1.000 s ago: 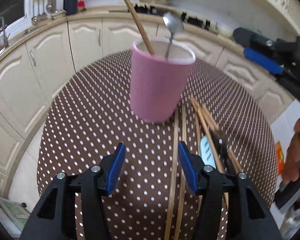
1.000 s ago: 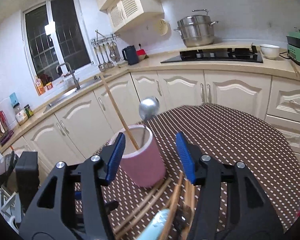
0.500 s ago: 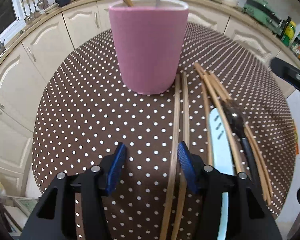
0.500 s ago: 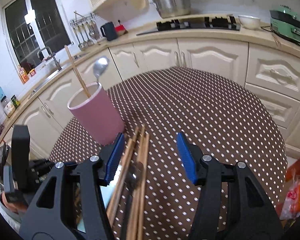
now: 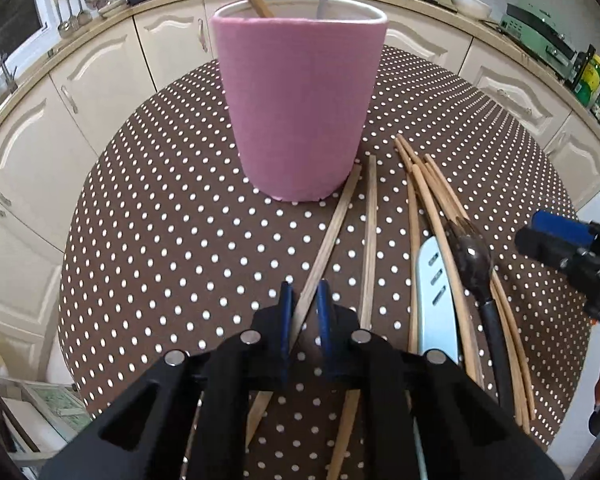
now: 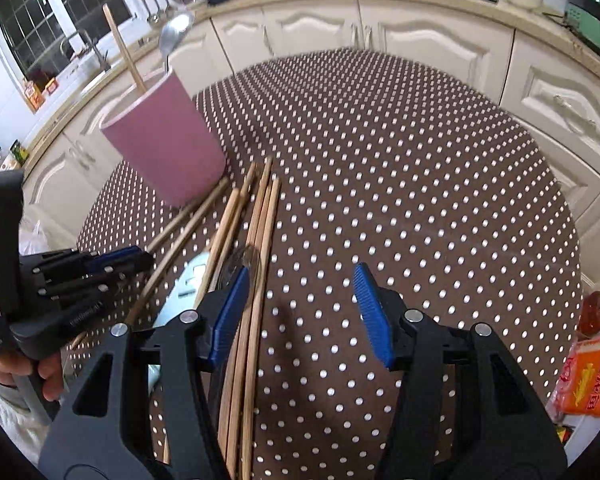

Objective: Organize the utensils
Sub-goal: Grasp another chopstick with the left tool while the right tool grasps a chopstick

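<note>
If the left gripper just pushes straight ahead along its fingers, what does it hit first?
Likely the pink cup, standing directly ahead of the left gripper. The gripper is shut on a chopstick whose far tip lies near the cup's base, so that tip probably touches first. Depth is uncertain.

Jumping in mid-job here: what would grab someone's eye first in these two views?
The pink cup stands upright at the table's far side, a chopstick and a spoon already in it. In front of it the left gripper is closed on a single chopstick on the dotted tablecloth. To its right lie loose chopsticks, a pale blue utensil and a dark utensil, with the right gripper open above them.
</note>
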### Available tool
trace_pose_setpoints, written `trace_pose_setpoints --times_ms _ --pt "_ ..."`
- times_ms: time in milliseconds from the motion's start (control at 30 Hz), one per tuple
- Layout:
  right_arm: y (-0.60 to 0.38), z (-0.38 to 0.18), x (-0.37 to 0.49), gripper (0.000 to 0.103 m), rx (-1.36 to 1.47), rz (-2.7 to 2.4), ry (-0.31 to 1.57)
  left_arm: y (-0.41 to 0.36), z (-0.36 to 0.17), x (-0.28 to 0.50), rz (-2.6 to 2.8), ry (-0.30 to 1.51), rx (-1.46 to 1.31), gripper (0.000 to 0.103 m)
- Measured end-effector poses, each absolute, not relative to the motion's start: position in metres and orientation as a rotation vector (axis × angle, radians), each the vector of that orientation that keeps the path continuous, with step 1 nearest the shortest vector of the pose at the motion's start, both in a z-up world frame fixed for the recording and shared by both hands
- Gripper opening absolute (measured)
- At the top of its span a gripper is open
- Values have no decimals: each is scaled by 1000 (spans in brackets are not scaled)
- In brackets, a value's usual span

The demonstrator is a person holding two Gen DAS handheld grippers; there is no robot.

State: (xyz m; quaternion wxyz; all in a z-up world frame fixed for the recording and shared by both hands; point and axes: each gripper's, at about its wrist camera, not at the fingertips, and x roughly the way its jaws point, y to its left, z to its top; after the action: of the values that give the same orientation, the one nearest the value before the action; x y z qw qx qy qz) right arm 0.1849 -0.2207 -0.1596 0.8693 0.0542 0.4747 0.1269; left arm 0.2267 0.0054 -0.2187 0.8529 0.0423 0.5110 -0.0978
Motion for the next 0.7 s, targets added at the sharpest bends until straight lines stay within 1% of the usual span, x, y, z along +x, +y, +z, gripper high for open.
trace_pose_setpoints --times_ms 33,100,200,500,700 --pt "-219 -162 183 49 104 275 1009 6 -218 224 -203 1075 80 12" --pt "-215 -165 180 42 81 288 1038 7 -220 217 -202 1075 70 11" --pt "-208 -169 176 37 57 301 1063 12 -220 205 -201 1078 43 10" --pt "-186 -179 176 35 5 303 1100 41 -217 183 -173 1110 -122 7" --pt "-170 -181 186 35 -33 278 1112 65 -217 179 -132 1108 -204 7"
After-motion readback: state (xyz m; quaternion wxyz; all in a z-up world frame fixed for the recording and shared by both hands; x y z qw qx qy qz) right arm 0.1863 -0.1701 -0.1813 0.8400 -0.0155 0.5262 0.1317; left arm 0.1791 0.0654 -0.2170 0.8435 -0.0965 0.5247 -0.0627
